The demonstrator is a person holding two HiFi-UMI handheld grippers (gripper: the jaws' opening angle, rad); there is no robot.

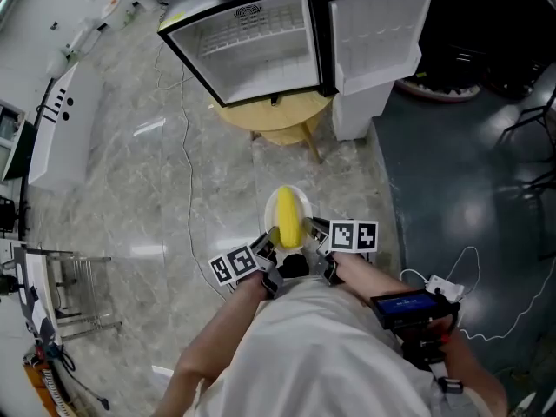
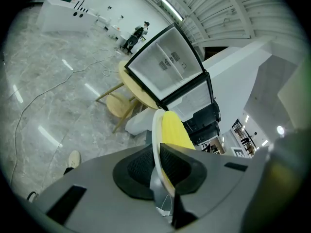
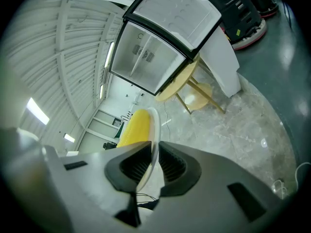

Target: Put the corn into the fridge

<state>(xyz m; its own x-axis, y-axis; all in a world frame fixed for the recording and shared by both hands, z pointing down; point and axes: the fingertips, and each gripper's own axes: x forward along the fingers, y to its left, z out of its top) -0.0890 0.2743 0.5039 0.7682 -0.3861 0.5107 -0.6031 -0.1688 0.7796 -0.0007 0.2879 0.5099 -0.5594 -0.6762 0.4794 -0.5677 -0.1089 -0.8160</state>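
Note:
A yellow corn cob [image 1: 288, 218] lies on a small white plate [image 1: 301, 201] held in the air in front of the person. My left gripper [image 1: 271, 248] is shut on the plate's left rim [image 2: 156, 144], and the corn [image 2: 175, 129] shows just beyond its jaws. My right gripper [image 1: 314, 237] is shut on the plate's right rim [image 3: 154, 130], with the corn [image 3: 133, 126] to its left. Ahead stands the small fridge [image 1: 261, 42] with its door [image 1: 380, 33] swung open and its white inside [image 2: 167, 62] visible.
The fridge rests on a round wooden table [image 1: 280, 120] with slanted legs. A white box [image 1: 356, 107] stands under the open door. A cable [image 1: 184, 137] trails over the marble floor. White counters [image 1: 61, 124] line the left, and a dark floor [image 1: 469, 181] lies to the right.

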